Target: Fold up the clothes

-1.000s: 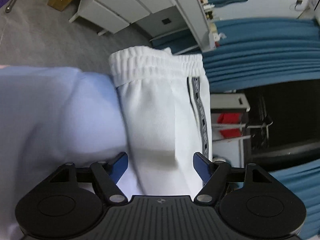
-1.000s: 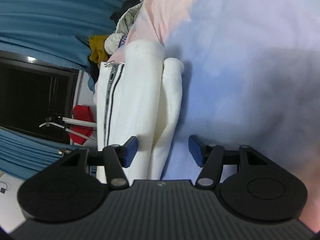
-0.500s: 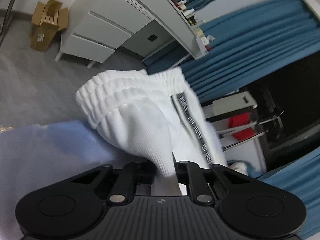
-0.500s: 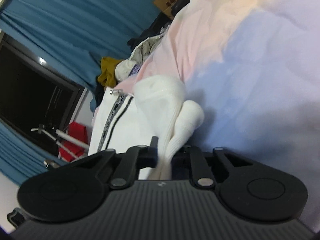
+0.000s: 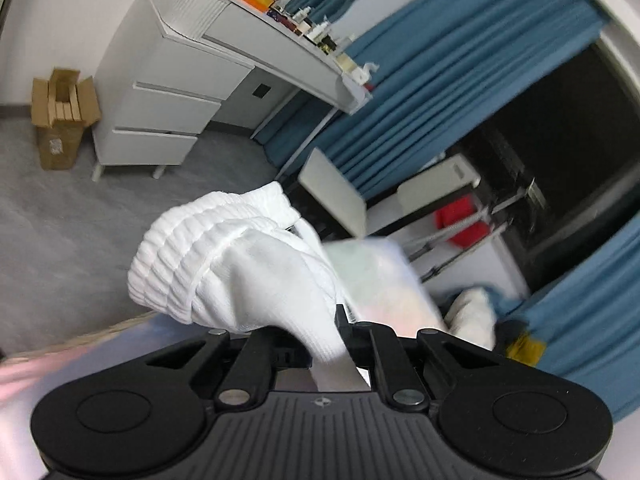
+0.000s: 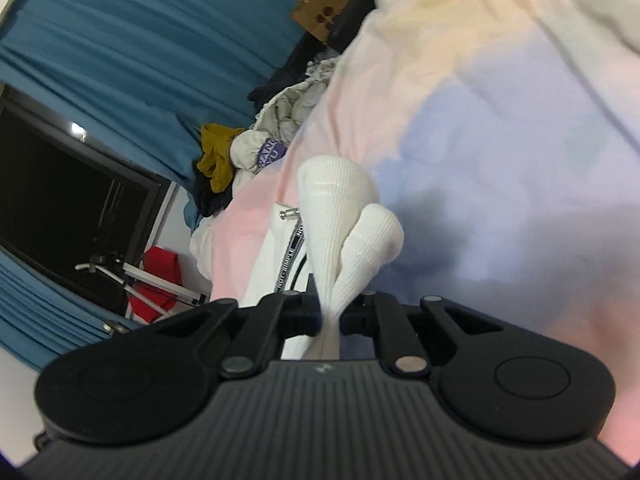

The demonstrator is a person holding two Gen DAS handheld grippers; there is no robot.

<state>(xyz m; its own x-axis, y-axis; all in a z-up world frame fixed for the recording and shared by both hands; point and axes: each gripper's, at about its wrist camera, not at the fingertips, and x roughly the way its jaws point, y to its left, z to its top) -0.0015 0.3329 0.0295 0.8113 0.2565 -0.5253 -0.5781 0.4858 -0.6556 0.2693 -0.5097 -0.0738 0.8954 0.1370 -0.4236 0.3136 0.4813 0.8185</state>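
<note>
Both tongs, left gripper (image 5: 338, 330) and right gripper (image 6: 330, 312), are pinching the white trousers (image 5: 248, 272) fully closed; lifting step, next likely folding the 2 ends together.

Trousers (image 5: 256, 276): white, ribbed at the waistband and cuffs (image 6: 340, 216), with a black-and-white lettered side stripe (image 6: 290, 258). Bed sheet (image 6: 500, 152): pastel gradient of pink, yellow and lilac-blue. Curtains (image 5: 448, 80): teal-blue. Drawer unit (image 5: 160, 104): light grey. Floor (image 5: 60, 232): grey. Tool bodies: black.

Open sheet (image 6: 520, 160) right of right gripper (image 6: 330, 320), clothes heap (image 6: 280, 128) (crumpled) blocking far left
</note>
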